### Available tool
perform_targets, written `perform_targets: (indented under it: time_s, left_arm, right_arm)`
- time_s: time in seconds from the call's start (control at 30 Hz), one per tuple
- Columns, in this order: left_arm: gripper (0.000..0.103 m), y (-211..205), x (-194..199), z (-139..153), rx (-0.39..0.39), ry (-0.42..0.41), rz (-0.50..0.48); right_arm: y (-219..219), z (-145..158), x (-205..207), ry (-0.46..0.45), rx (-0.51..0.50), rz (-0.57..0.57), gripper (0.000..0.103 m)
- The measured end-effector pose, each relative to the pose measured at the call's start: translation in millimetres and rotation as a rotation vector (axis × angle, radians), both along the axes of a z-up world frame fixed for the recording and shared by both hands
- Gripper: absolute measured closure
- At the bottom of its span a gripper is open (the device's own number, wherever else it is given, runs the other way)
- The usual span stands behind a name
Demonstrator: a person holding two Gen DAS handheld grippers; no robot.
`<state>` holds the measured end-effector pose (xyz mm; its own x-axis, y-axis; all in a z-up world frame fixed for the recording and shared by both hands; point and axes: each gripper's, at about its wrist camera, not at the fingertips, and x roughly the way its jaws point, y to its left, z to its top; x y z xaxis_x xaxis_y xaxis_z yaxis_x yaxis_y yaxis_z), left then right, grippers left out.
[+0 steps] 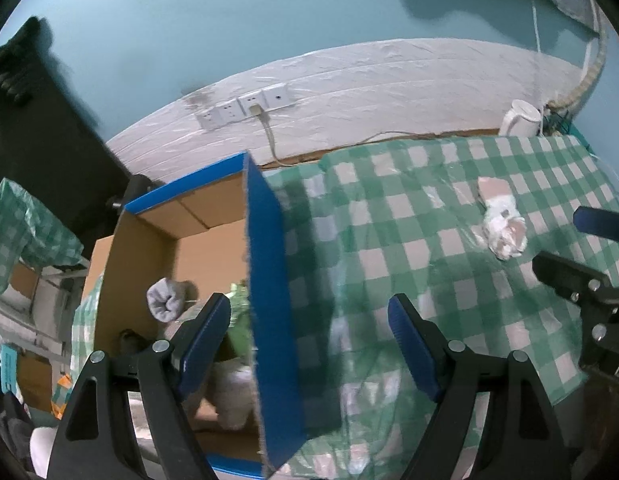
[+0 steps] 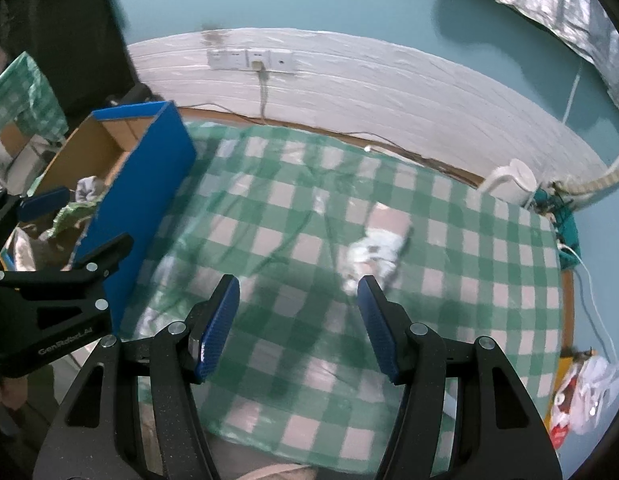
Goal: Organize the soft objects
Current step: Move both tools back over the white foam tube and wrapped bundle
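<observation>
A blue cardboard box [image 1: 269, 280] stands at the left end of the green checked tablecloth [image 1: 409, 240]; it also shows in the right wrist view [image 2: 149, 184]. Inside it lie a rolled grey sock [image 1: 167, 300], a green soft item [image 1: 239, 320] and a white one [image 1: 233, 396]. A white-and-pink soft bundle [image 1: 503, 222] lies on the cloth, also seen in the right wrist view [image 2: 375, 252]. My left gripper [image 1: 309, 320] is open and empty, straddling the box's right wall. My right gripper [image 2: 297, 312] is open and empty, just short of the bundle.
A white kettle [image 2: 513, 182] stands at the table's far right corner near cables. Wall sockets [image 2: 249, 60] with a plugged cord are behind the table. A white-and-red bag [image 2: 581, 396] lies off the right edge. Shelves with boxes [image 1: 25, 280] stand to the left.
</observation>
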<state>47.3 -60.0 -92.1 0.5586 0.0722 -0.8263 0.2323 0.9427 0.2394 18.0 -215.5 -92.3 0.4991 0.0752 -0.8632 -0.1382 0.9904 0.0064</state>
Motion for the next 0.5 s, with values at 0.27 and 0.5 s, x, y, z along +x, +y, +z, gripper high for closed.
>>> perform_targets:
  time_s: [0.27, 0.5]
  left_arm:
    - [0.021, -38.2, -3.7, -18.0, 0.005, 0.050, -0.067]
    - [0.021, -78.1, -8.9, -38.2, 0.045, 0.085, -0.134]
  right_arm:
    - [-44.4, -16.7, -15.2, 0.040, -0.019, -0.059, 0.042]
    - [-92.9, -43.9, -32.0, 0.113, -0.044, -0.111, 0.042]
